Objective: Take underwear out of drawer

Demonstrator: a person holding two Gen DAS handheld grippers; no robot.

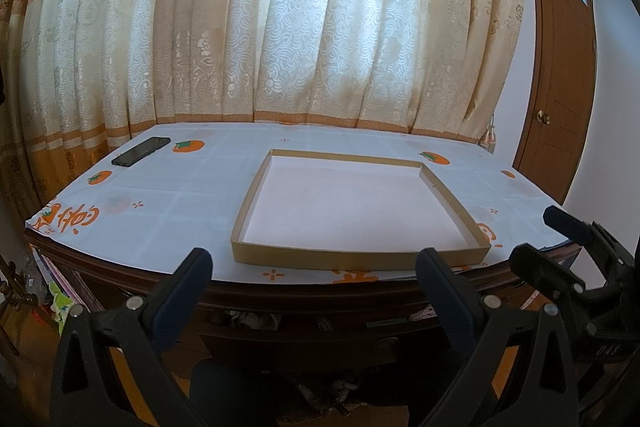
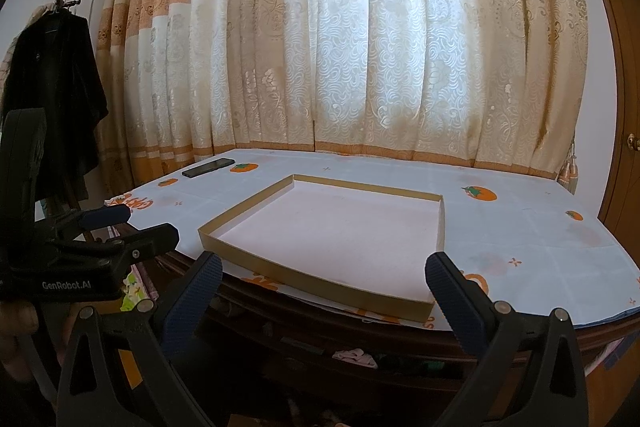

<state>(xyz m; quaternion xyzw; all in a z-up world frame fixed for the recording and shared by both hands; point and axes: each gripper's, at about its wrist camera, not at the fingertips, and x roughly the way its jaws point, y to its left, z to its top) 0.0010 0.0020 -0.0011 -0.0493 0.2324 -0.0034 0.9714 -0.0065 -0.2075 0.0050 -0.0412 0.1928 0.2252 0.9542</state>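
I see a pleated curtain [image 1: 280, 27] filling the wall behind the table [image 1: 168, 199], cream damask with orange floral bands, light glowing through its middle. The table is dark polished wood with a rounded edge, covered by a white cloth [image 2: 520, 227] printed with orange persimmons and creased in a grid.

On the table's middle sits a shallow square tray [image 1: 356, 259], tan cardboard walls and a pale matte floor, nothing in it. A brown panelled door [image 1: 564, 87] with a brass knob stands right of the table; the frame cuts it off. Left of the table a black coat [image 2: 56, 87] hangs from a hook, and the white unit above it is half cropped.

Under the table's front edge the drawer [image 2: 360, 363] stands open a little. Inside I make out crumpled fabric, the underwear [image 2: 356, 354], pinkish-white beside something dark and green; shadow hides most of it, and the left view shows only a grey-white bundle there.

My left gripper [image 1: 314, 279] hangs before the table's edge, its ribbed blue pads spread wide with nothing between them. My right gripper [image 2: 324, 287] is spread the same way, also holding nothing.

At the table's far left corner lies a flat black phone [image 1: 141, 151].
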